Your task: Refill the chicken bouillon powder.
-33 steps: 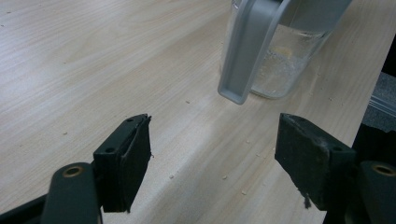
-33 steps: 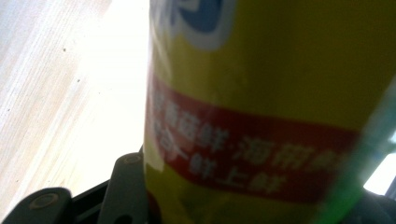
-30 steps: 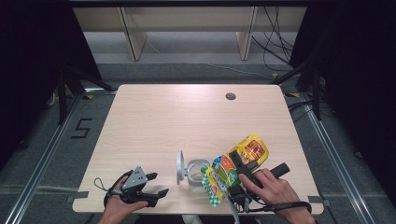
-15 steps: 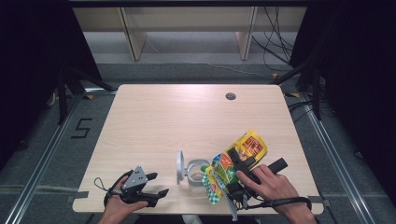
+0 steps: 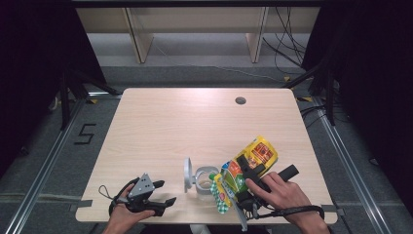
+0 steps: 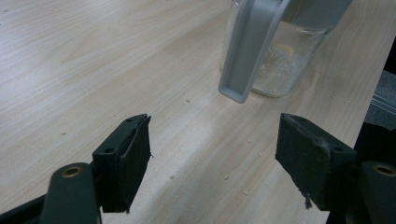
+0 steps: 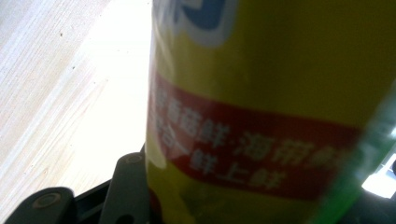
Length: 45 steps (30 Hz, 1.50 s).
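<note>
A yellow snack bag (image 5: 256, 153) with a red band and a green, patterned end (image 5: 221, 194) is held tilted at the table's near right, its lower end beside a clear glass jar (image 5: 203, 178). My right gripper (image 5: 248, 174) is shut on this bag; in the right gripper view the bag (image 7: 261, 102) sits between the jaws, and one black finger (image 7: 127, 186) shows at its left. The jar's grey lid (image 5: 187, 174) stands swung open. My left gripper (image 5: 164, 192) rests open at the near left, aimed at the jar (image 6: 280, 65) with nothing between its fingertips (image 6: 126, 163).
The light wooden table (image 5: 185, 126) has a small round cable hole (image 5: 240, 101) at the back right. Crumbs lie scattered on the wood (image 6: 196, 154) near the jar. Metal rails run along the floor on both sides, with shelving legs behind the table.
</note>
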Tool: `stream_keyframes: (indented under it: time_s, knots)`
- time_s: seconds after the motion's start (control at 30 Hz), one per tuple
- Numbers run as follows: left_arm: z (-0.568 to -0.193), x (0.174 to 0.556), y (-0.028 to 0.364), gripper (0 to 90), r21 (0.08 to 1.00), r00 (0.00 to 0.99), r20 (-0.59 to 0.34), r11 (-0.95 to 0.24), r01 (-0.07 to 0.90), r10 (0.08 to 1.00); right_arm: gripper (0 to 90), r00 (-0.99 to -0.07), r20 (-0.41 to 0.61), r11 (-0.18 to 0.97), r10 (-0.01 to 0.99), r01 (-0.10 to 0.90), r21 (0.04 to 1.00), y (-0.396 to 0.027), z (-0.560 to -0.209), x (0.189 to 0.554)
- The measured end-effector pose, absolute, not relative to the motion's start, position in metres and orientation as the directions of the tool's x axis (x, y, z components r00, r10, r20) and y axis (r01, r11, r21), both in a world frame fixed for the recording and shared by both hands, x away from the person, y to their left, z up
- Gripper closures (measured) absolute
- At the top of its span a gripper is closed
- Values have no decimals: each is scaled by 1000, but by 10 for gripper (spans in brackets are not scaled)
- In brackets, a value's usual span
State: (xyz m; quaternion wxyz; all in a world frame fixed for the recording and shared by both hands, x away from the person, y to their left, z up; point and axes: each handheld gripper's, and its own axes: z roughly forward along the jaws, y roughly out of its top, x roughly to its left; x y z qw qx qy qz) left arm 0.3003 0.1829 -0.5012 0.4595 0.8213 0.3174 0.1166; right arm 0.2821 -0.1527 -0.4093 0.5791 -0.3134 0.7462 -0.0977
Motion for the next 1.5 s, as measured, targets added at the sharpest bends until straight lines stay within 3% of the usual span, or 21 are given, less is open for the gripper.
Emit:
stream_keyframes:
  time_s: [0.93,1.33,1.5]
  knots:
    - [-502,301,183,256,827,774,-89,-386,409,627,554,-119,-797,768,-592,-383,-514,-142,-408,283]
    - [-501,300,183,258,830,773,-96,-378,409,627,554,-159,-802,787,-576,-371,-492,-145,-409,285]
    - [-501,299,182,258,832,769,-99,-371,412,632,555,-121,-789,765,-603,-367,-529,-144,-400,283]
